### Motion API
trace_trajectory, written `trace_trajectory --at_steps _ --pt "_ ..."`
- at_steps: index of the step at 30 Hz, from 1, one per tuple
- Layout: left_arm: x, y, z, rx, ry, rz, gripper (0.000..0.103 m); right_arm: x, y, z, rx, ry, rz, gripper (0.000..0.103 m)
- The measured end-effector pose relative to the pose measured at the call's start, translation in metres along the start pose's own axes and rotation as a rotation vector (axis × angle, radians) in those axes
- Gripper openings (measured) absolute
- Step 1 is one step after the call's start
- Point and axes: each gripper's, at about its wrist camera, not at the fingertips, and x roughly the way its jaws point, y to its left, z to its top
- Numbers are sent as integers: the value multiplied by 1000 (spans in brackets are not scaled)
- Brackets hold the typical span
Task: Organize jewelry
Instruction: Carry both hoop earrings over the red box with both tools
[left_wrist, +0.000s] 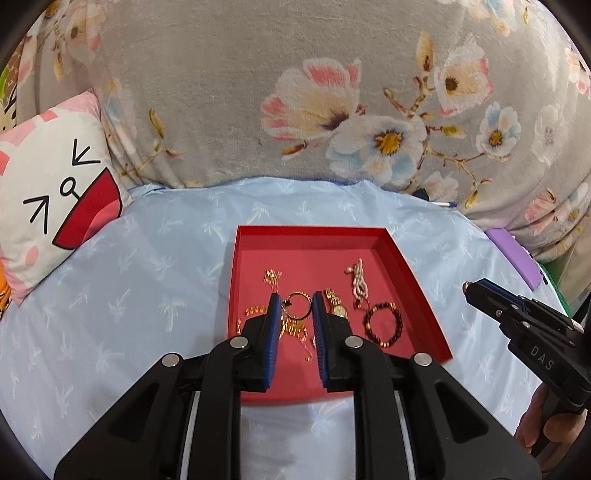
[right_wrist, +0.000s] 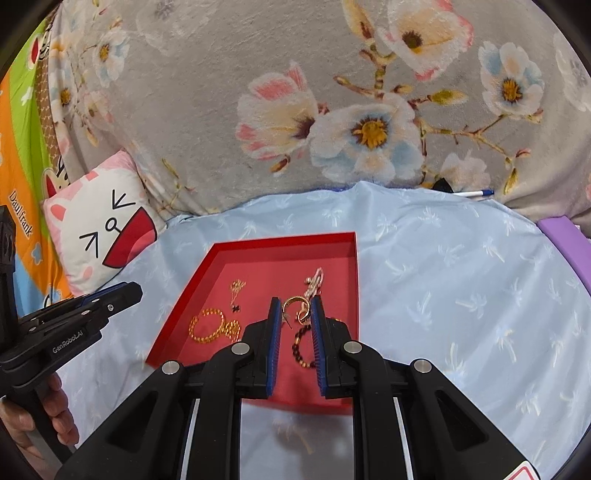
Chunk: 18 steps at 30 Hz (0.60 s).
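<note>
left wrist view, l to r: cat-face pillow (left_wrist: 55, 192) at mid left of frame, lying on the pale blue bedsheet (left_wrist: 147, 266) w/ the grey floral blanket (left_wrist: 258, 92) filling the top. red tray (left_wrist: 406, 280) sits at frame centre on the sheet. inside it, l to r: gold bead bracelet (left_wrist: 255, 309) partly hidden behind the left claw's finger, small gold chain (left_wrist: 272, 276) above it, gold hoop (left_wrist: 298, 304) seen in the gap, gold watch (left_wrist: 335, 303) just right of the hoop, pearl piece (left_wrist: 358, 282) toward upper right of tray, dark bead bracelet (left_wrist: 384, 324) below it at tray's right side. left claw (left_wrist: 295, 306) hangs over the tray's near half, fingers spread w/ a gap, pinching nothing. purple block (left_wrist: 511, 256) at right edge of the sheet. right claw (left_wrist: 471, 290) enters from lower right, off the tray's right rim; seen side-on, looks pressed together, nothing in it. right wrist view, l to r: left claw (right_wrist: 135, 291) at left edge, beside tray's (right_wrist: 258, 245) left rim; hand (right_wrist: 55, 413) gripping its handle at lower left. gold bead bracelet (right_wrist: 210, 326) in tray's left part, hoop (right_wrist: 295, 306) & dark beads (right_wrist: 301, 347) between the right claw's fingers in frame. right claw (right_wrist: 294, 314) spread, gripping nothing. white pen (right_wrist: 472, 193) at upper right, where sheet meets blanket.
</note>
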Motion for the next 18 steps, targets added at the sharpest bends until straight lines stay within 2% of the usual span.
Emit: trace_trajectory --at_steps 9,18 --pt "42 -6 28 -5 14 8 16 35 -10 25 30 5 16 14" --pt "92 -4 33 -6 68 33 16 79 -18 31 59 45 19 14"
